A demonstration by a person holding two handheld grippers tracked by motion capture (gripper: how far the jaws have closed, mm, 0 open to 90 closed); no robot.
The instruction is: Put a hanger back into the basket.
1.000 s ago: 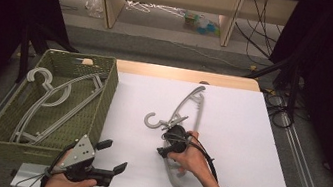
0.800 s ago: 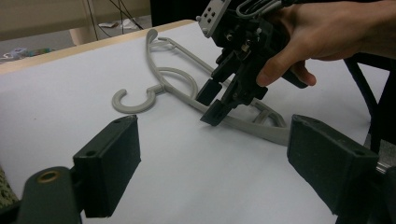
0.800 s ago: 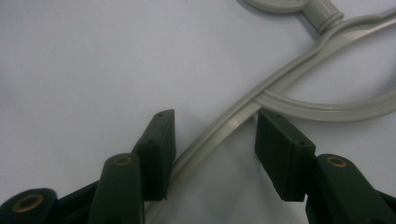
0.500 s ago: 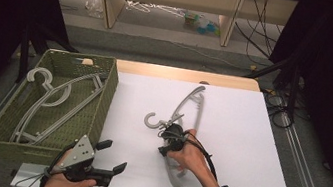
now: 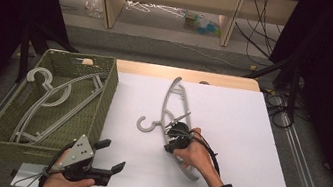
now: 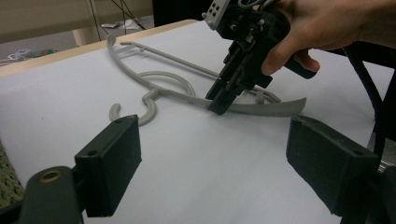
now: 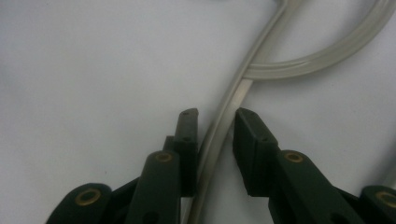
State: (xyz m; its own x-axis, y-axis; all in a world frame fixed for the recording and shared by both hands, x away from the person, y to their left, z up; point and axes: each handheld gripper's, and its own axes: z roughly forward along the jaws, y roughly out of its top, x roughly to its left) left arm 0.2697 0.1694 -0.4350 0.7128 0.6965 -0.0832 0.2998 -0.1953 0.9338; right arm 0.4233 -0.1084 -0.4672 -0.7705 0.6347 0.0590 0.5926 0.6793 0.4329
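Hanger (image 5: pixel 170 109): grey plastic, lay flat on the white table sheet (image 5: pixel 248 137), right of the green basket (image 5: pixel 103 93); hook end pointed toward the basket.
Right gripper (image 5: pixel 171 134): jaws had just been closing around the hanger's lower arm; hanger bar sat between them.
Right pads (image 7: pixel 187 140): one looked against the bar, a thin gap showed at the other, so not yet a firm pinch.
Left gripper (image 5: pixel 106 157): jaws wide apart, nothing between them, held near the table's front edge, well apart from the hanger.
Basket contents: more grey hangers (image 5: pixel 52 100) lying inside.
Handling guess: light, stiff, thin; smooth plastic probably slippery, could pivot or swing in a one-point pinch.
Grip spot: flat stretch of the arm near where the curved brace joins (image 7: pixel 247 77), as the jaws stood; closer to the hook neck would likely balance better.
Risk: a shallow pinch on the narrow bar may let it slide out on lifting.
Step judged: securing the hanger, likely for the basket.
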